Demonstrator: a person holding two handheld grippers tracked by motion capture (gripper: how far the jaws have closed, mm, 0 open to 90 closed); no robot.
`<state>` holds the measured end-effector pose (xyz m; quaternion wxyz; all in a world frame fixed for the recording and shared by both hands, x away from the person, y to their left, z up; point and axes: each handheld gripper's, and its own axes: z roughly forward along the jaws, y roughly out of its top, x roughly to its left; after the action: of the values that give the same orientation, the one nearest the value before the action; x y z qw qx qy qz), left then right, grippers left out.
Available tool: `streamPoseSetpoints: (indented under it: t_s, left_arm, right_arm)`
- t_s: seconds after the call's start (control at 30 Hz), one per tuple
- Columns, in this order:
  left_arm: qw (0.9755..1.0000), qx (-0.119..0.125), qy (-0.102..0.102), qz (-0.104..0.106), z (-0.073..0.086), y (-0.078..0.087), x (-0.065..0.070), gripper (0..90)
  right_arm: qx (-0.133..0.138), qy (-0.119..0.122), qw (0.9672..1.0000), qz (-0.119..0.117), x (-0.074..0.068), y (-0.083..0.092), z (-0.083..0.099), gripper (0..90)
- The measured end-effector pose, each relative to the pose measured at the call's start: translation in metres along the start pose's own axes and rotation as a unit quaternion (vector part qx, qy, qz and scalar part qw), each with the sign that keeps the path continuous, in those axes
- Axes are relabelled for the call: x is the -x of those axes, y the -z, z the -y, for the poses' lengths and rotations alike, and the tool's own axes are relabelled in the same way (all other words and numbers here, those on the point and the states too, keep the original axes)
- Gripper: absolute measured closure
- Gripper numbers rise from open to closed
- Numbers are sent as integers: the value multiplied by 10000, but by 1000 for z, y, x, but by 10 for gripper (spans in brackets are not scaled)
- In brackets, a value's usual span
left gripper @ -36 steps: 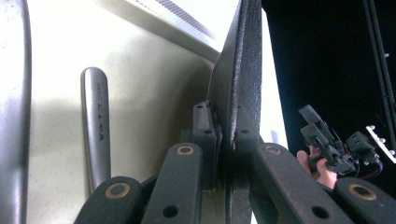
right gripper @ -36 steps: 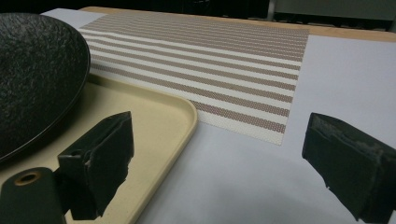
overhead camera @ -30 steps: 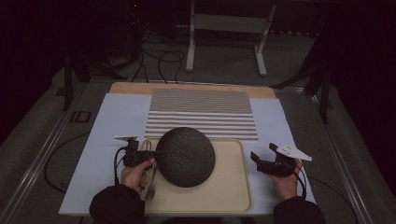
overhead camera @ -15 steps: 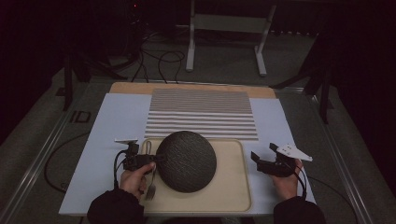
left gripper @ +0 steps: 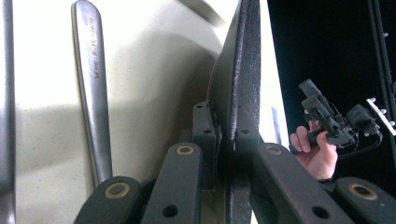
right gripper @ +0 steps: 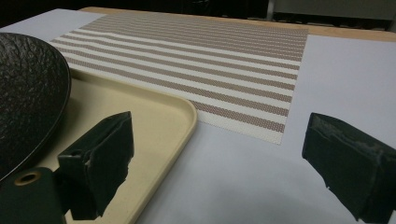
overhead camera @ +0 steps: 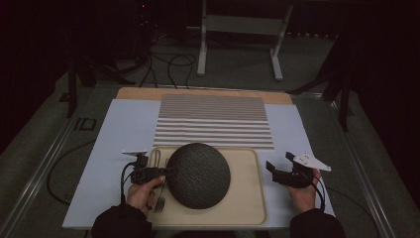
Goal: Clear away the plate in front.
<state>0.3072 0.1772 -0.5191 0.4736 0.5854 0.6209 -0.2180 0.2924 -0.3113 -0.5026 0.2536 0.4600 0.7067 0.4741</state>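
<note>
High view: a dark, round, rough-textured plate (overhead camera: 198, 174) sits on a beige rectangular tray (overhead camera: 247, 198) with rounded corners and a raised rim. The left gripper (overhead camera: 166, 172) meets the plate at its left edge. A metal fork (overhead camera: 159, 202) lies on the tray beside the left hand (overhead camera: 143, 191), partly hidden by it. Behind the tray lies a woven placemat (overhead camera: 214, 121) with brown and cream stripes. Tray and placemat rest on a pale sheet (overhead camera: 114, 148) that covers a wooden board (overhead camera: 143, 92). The right gripper (overhead camera: 281, 163) is held just off the tray's right edge, above the pale sheet, well apart from the plate.

Left gripper view: the two black jaws are clamped on the plate's thin rim (left gripper: 236, 107), one pad on each face. The plate surface is pebbled and matte. A polished metal utensil handle (left gripper: 91, 88) lies on the tray; engraved lettering runs along it but is too small to read.

Right gripper view: the two black jaws stand wide apart with nothing between them. The pads show worn, chipped edges. The placemat weave is fine and mesh-like.
</note>
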Motion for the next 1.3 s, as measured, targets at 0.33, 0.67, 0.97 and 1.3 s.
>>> streamPoseSetpoints:
  t_s: [0.33, 0.67, 0.97, 1.3]
  left_arm:
    - [9988, -86, -437, -177, -2, 1, 9, 852]
    - [9910, -192, -1121, -699, -3, -1, 19, 796]
    - [9833, -276, -1468, -1038, -4, -4, 24, 736]
    - [9754, -404, -1643, -1414, -1, -8, 23, 663]
  right_arm:
    - [2, -2, 10000, -2, 0, 0, 0, 91]
    - [-9, -6, 10000, 10, 0, 0, 0, 91]
    - [-6, 6, 10000, 11, -1, -1, 0, 91]
    - [-29, 14, 10000, 27, -1, -1, 0, 91]
